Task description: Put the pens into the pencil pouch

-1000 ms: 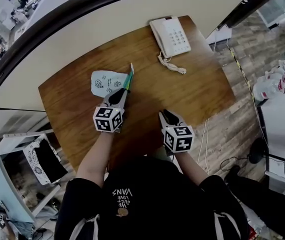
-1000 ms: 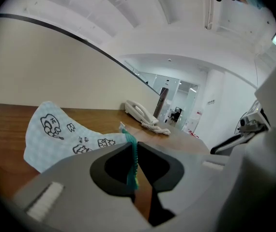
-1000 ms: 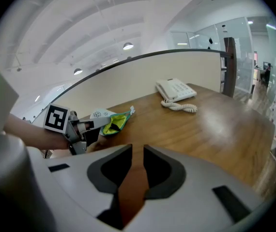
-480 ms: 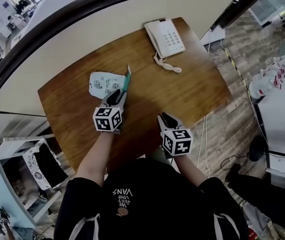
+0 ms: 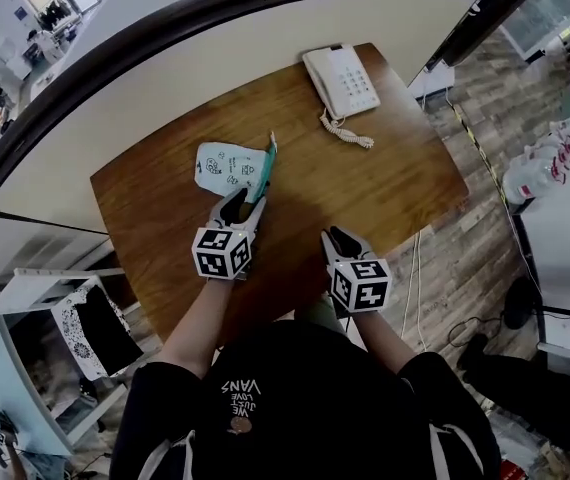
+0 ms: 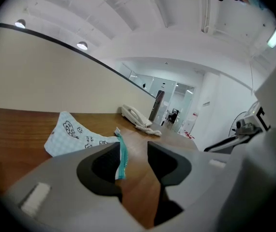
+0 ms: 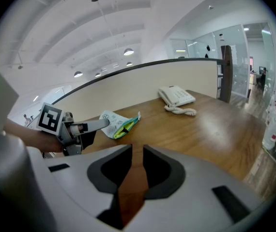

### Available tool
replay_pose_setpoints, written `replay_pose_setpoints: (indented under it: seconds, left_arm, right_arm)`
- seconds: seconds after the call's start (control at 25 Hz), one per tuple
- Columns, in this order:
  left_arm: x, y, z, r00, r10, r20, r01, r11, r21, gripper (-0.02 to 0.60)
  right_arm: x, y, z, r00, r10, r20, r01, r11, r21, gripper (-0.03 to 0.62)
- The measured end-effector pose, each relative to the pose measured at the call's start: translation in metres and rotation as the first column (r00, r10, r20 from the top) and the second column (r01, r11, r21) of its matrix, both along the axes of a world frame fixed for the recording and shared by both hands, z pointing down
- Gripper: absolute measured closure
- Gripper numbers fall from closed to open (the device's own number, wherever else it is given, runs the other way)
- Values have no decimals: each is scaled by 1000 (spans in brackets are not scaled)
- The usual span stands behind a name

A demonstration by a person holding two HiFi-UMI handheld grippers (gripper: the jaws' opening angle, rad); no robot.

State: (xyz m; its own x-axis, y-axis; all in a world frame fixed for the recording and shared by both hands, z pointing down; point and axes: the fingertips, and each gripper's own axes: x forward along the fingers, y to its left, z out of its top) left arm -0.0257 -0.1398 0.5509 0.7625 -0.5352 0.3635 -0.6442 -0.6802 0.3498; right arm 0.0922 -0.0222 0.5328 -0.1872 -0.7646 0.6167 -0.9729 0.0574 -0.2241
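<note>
Fabric pouch [image 5: 227, 166], printed, teal-zipped; left gripper [image 6: 133, 151] just opened, empty; right gripper [image 7: 133, 154] narrowly apart, empty.

Pale-blue doodle-printed pouch [image 5: 225, 166] with teal zip [image 5: 264, 164], white phone [image 5: 343, 80], brown wooden table [image 5: 385, 183].

Ceiling lamps [image 7: 128, 51] give bright, even light. Soft sheen lies on the table [image 7: 210, 122] beyond the jaws. Fisheye edges bend and darken.
</note>
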Motion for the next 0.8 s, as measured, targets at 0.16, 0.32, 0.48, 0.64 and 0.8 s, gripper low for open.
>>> replay_pose_setpoints:
  seconds: [0.16, 0.32, 0.48, 0.64, 0.8]
  left_arm:
    - [-17, 14, -17, 999, 17, 32, -19, 998, 62, 417]
    - [-39, 30, -33, 998, 24, 65, -32, 993, 116, 417]
    - [-63, 41, -47, 996, 13, 93, -26, 989, 146, 417]
    - [-89, 51, -56, 996, -6, 94, -9, 986, 164, 417]
    - [-113, 63, -63, 996, -30, 89, 14, 984, 178, 417]
  right_arm:
    - [-10, 0, -4, 1000, -8, -10, 8, 1000, 16, 533]
    - [-26, -1, -12, 1000, -10, -8, 10, 999, 41, 533]
    - [-45, -4, -23, 1000, -11, 14, 10, 997, 72, 533]
    - [-65, -4, -29, 1000, -21, 22, 19, 995, 98, 534]
    - [-81, -5, -34, 999, -32, 21, 30, 993, 116, 534]
